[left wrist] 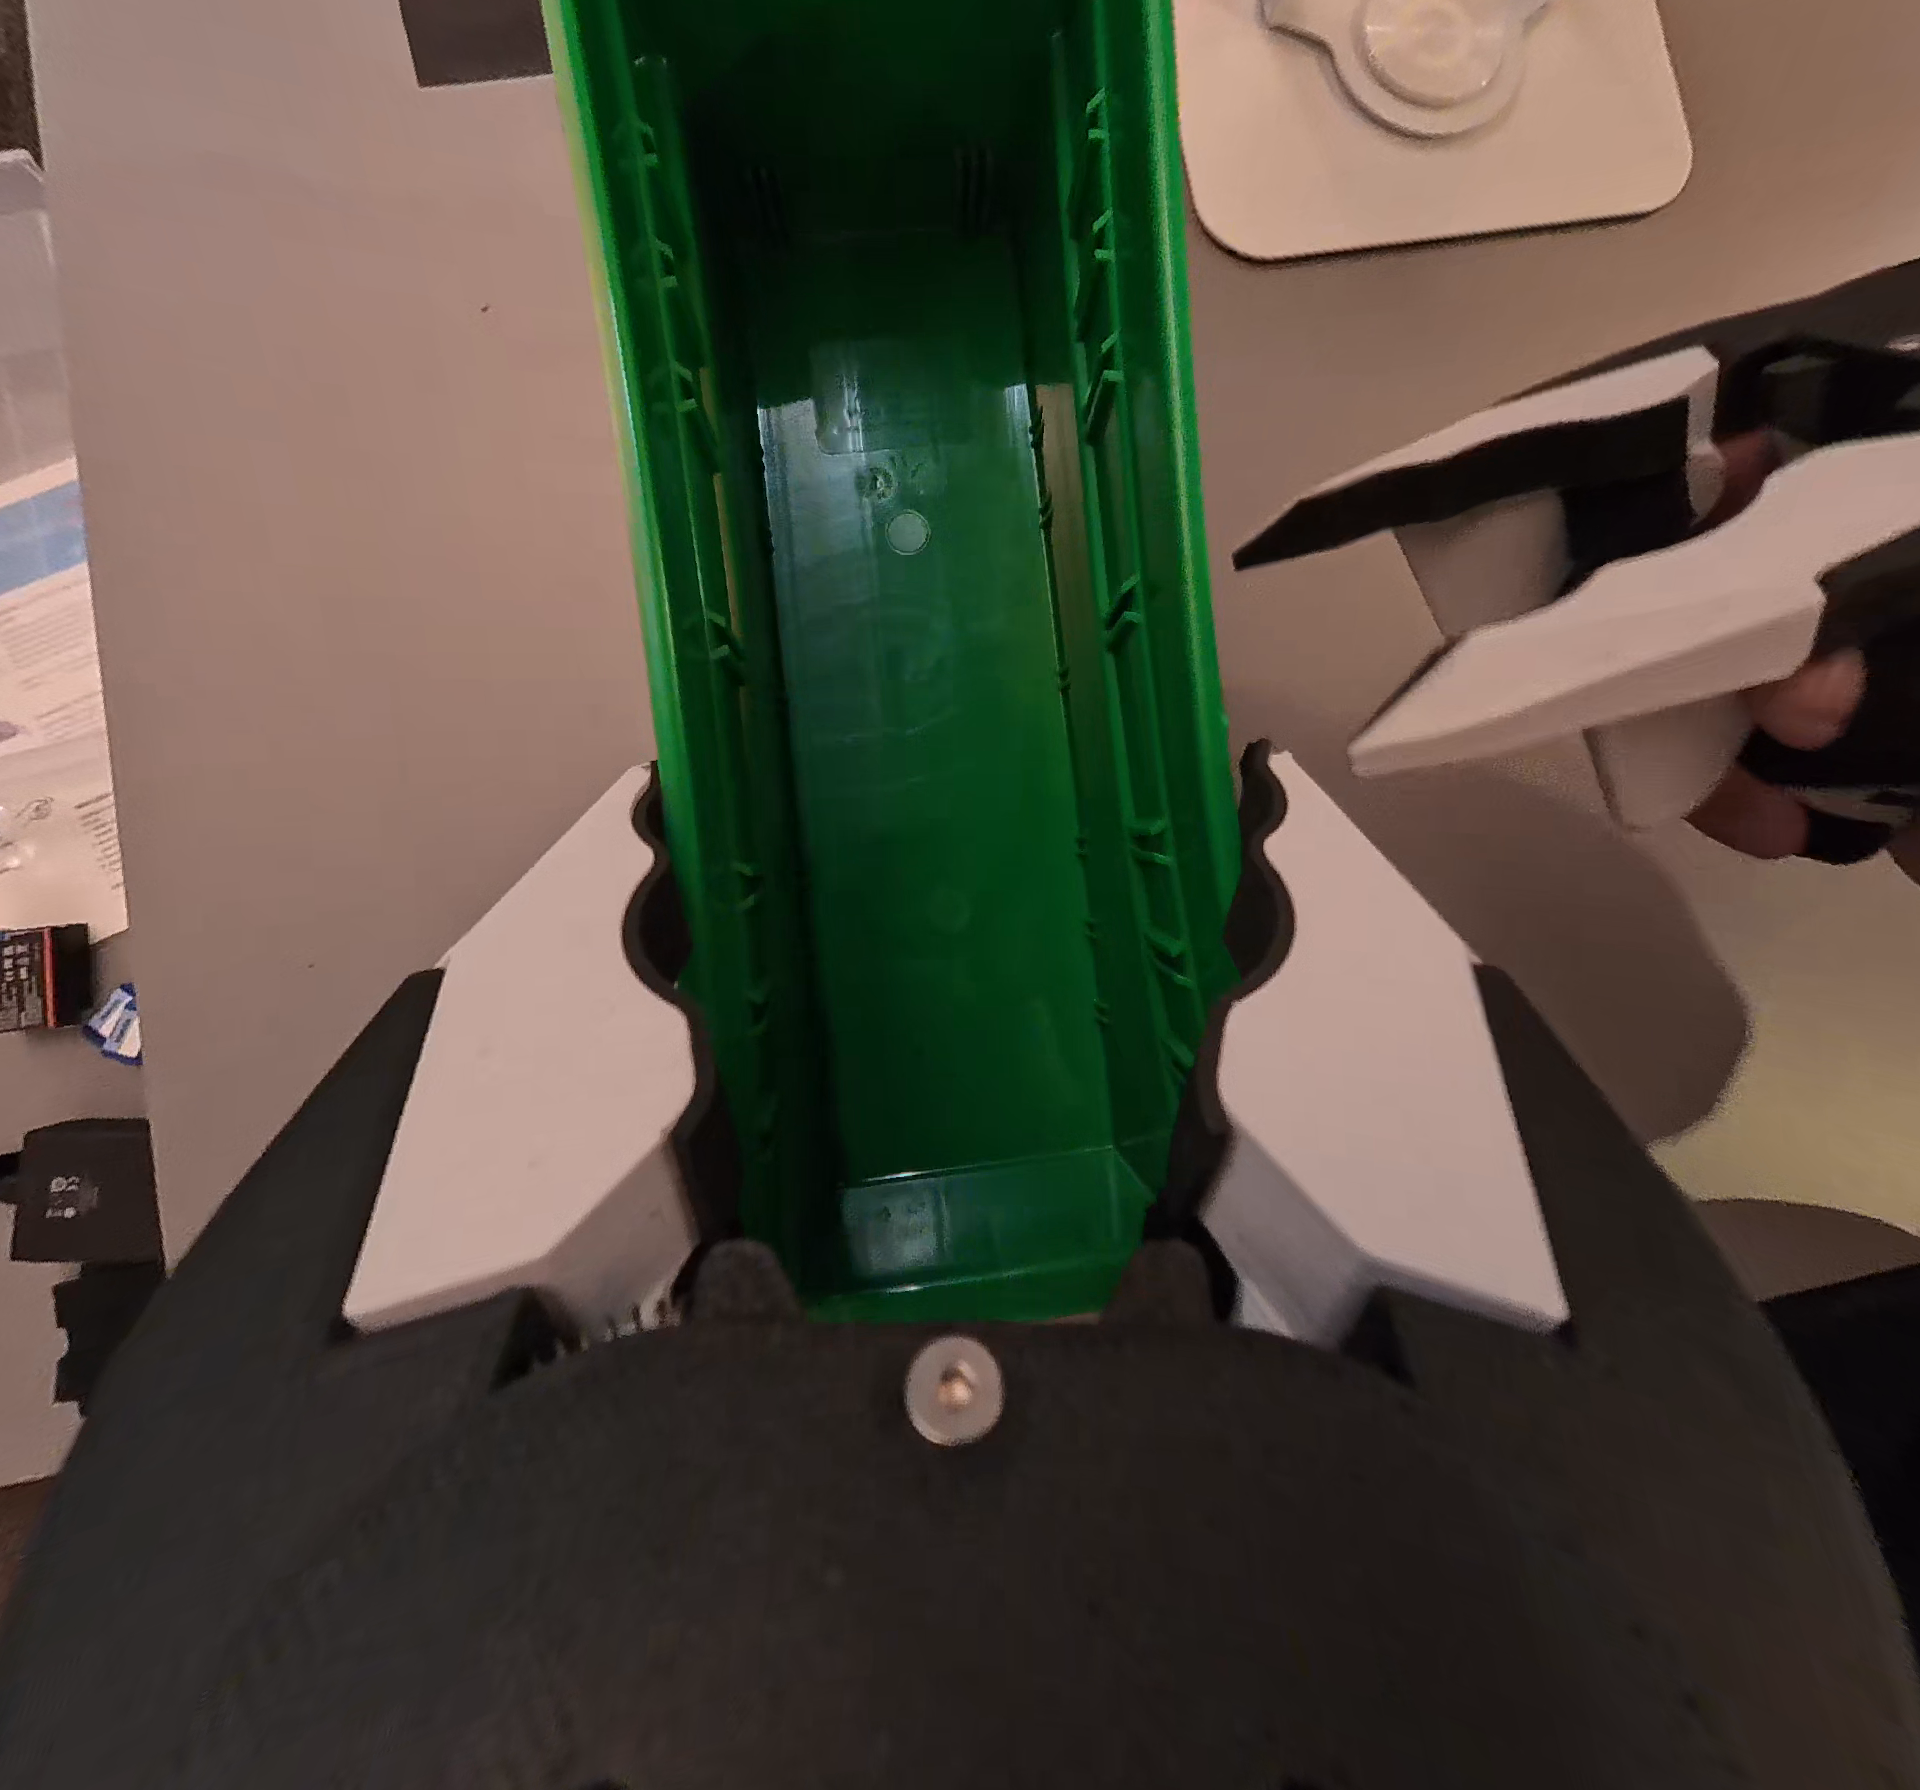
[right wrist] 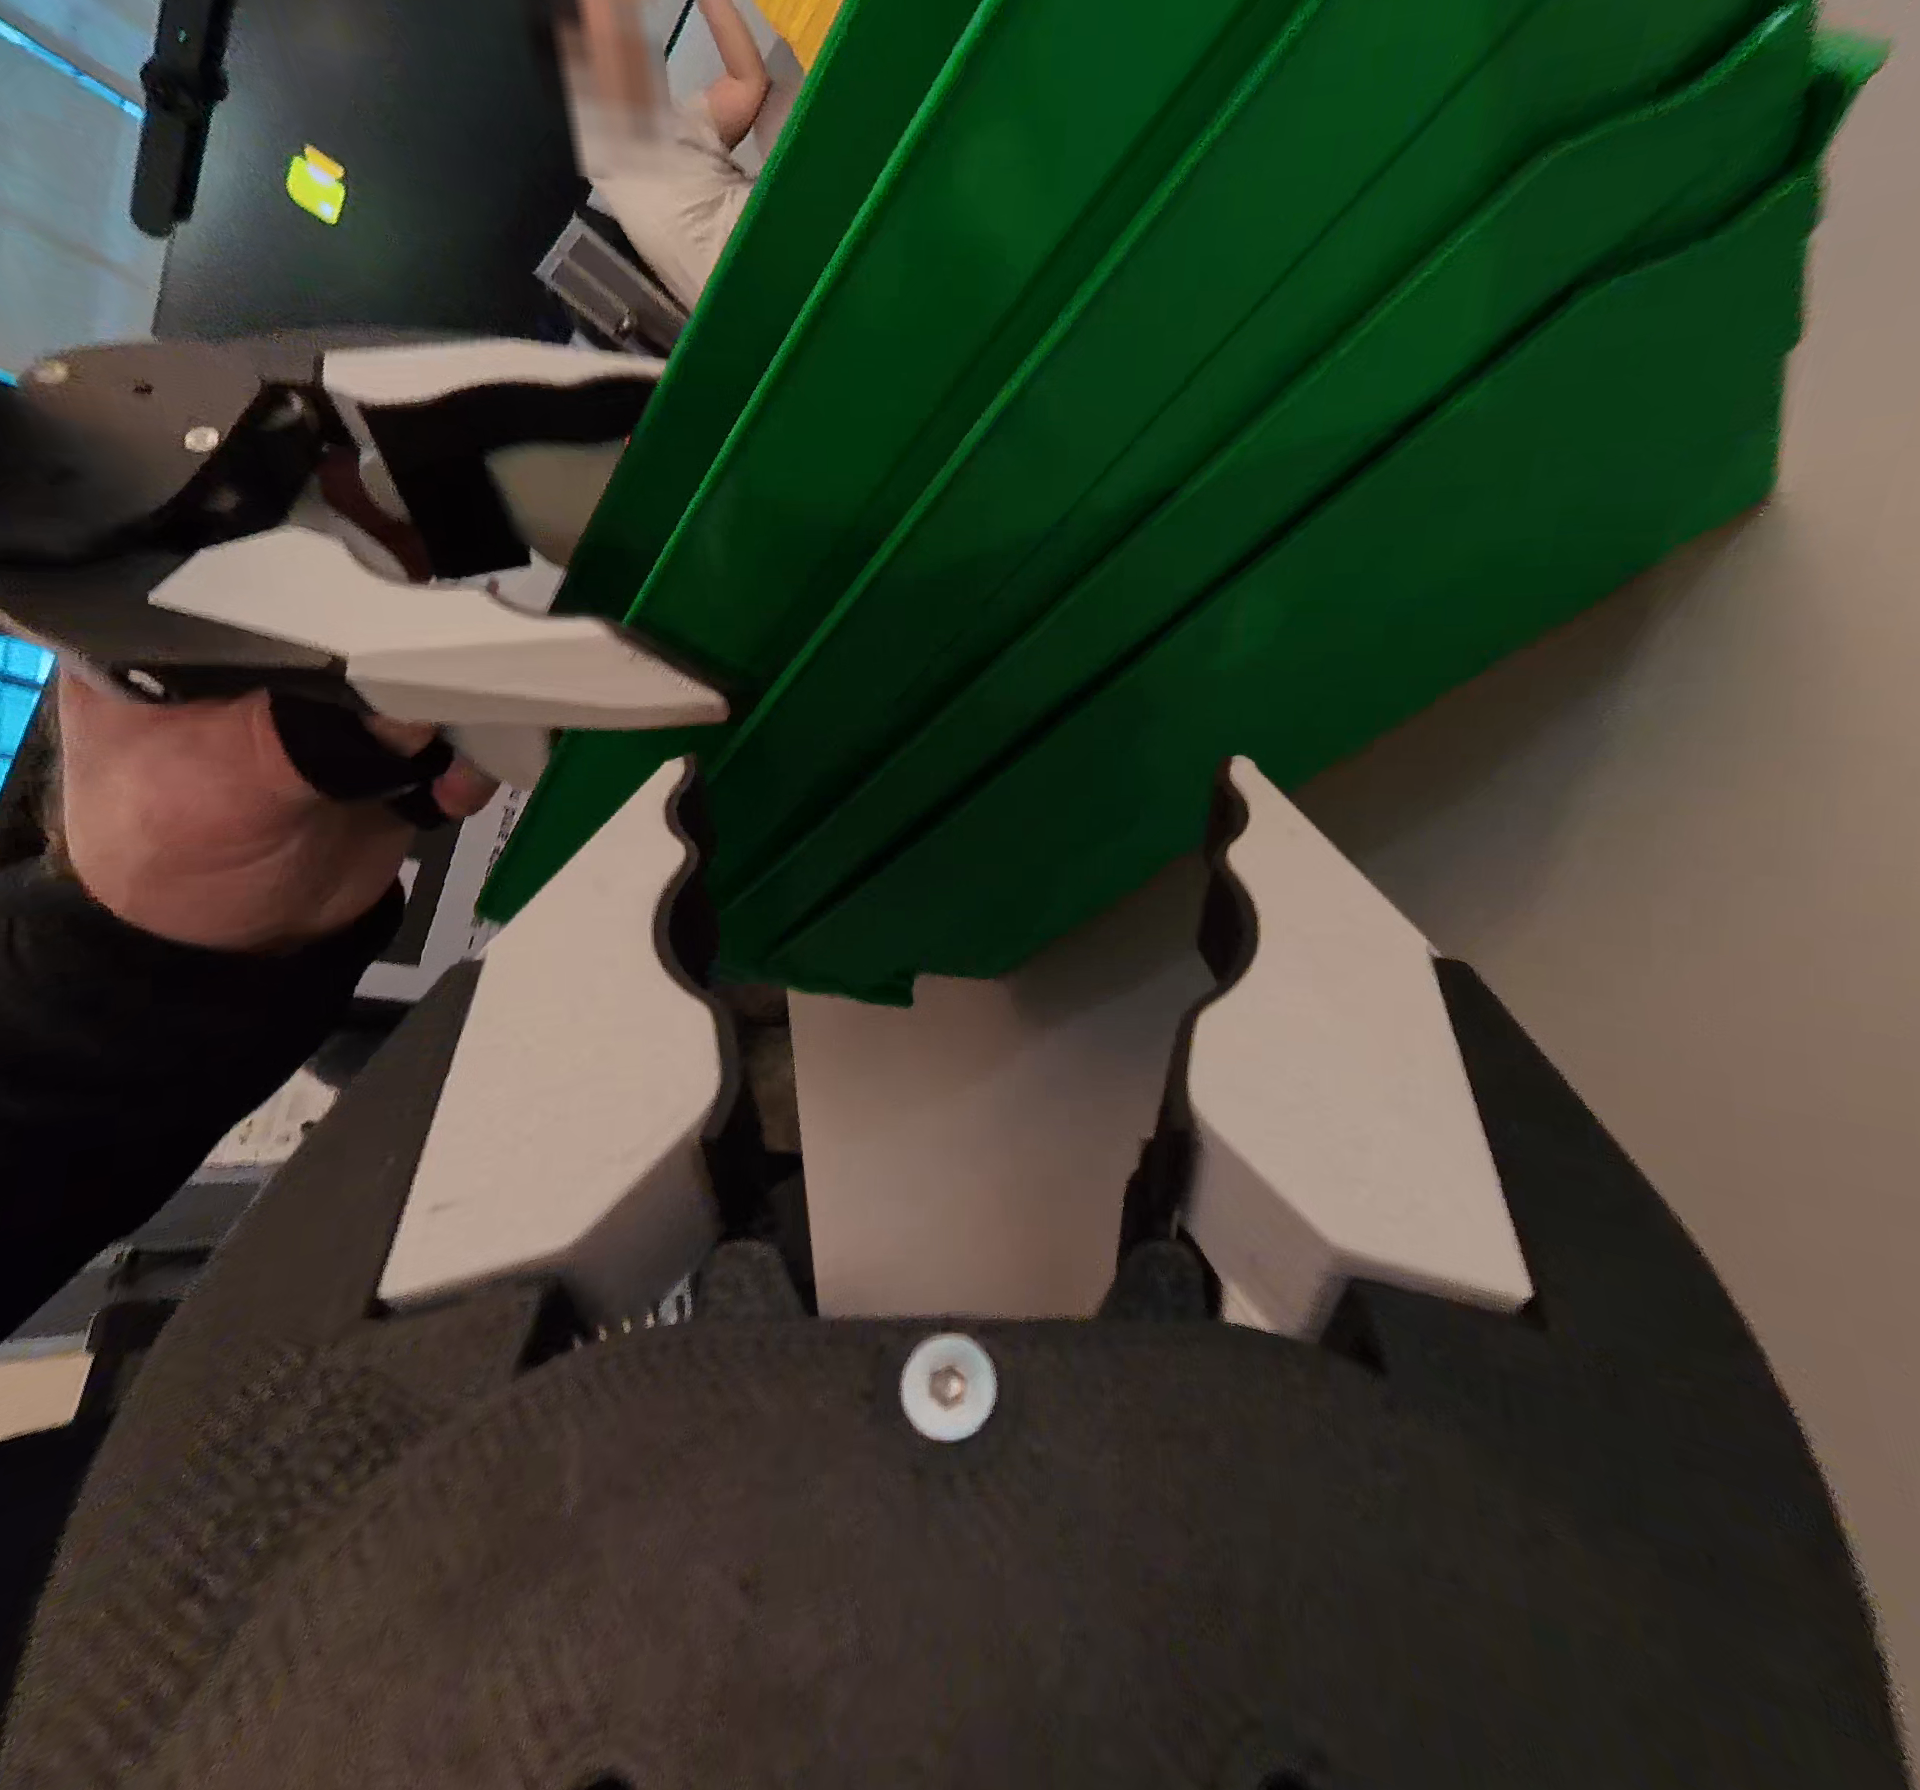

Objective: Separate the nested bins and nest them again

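A stack of nested green bins (right wrist: 1299, 493) rests on the beige table (right wrist: 1610, 857), seen from the side in the right wrist view. My left gripper (left wrist: 956, 764) is shut on the top green bin (left wrist: 914, 701), one finger on each long wall, and I look down into its empty inside. It also shows in the right wrist view (right wrist: 665, 556), clamping the leftmost bin. My right gripper (right wrist: 961, 769) is open at the near end of the lower bins, its left fingertip (right wrist: 681, 805) against them. In the left wrist view it (left wrist: 1299, 654) is open beside the bin's right wall.
A white monitor stand base (left wrist: 1434, 78) sits at the back right. A strip of black tape (left wrist: 468, 26) lies on the table. Papers (left wrist: 52, 597) and small dark items (left wrist: 83, 1190) lie at the left. A dark screen (right wrist: 364, 130) and a person (right wrist: 675, 161) are in the background.
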Demonstrator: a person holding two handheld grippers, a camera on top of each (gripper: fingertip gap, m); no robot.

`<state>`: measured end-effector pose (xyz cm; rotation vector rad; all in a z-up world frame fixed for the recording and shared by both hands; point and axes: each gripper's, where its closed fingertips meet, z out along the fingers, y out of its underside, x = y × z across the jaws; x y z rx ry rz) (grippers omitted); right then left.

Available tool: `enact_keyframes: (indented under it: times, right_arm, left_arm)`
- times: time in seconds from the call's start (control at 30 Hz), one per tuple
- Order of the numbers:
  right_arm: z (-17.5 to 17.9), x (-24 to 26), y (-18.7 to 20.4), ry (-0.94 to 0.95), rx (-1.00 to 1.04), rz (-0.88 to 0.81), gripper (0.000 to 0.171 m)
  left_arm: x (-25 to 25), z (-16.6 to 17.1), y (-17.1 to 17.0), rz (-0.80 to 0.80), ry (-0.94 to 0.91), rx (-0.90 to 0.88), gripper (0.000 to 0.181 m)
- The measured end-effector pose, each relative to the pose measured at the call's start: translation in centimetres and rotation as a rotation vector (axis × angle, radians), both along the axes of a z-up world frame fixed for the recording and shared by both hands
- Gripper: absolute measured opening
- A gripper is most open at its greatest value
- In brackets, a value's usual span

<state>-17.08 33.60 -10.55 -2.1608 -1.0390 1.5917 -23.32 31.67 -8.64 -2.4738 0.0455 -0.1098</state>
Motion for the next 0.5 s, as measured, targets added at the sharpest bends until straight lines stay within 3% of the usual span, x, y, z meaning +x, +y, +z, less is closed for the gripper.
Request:
enact_keyframes:
  times: [0.3,0.5]
  right_arm:
    - [-0.5,-1.6,1.1,-0.028,0.02,-0.005,0.091]
    - [-0.8,-1.8,0.9,-0.033,0.019,-0.002,0.093]
  left_arm:
    - [0.2,-0.7,0.0,-0.05,0.065,-0.116,0.122]
    - [0.2,-0.4,-0.1,-0.053,0.105,-0.186,0.108]
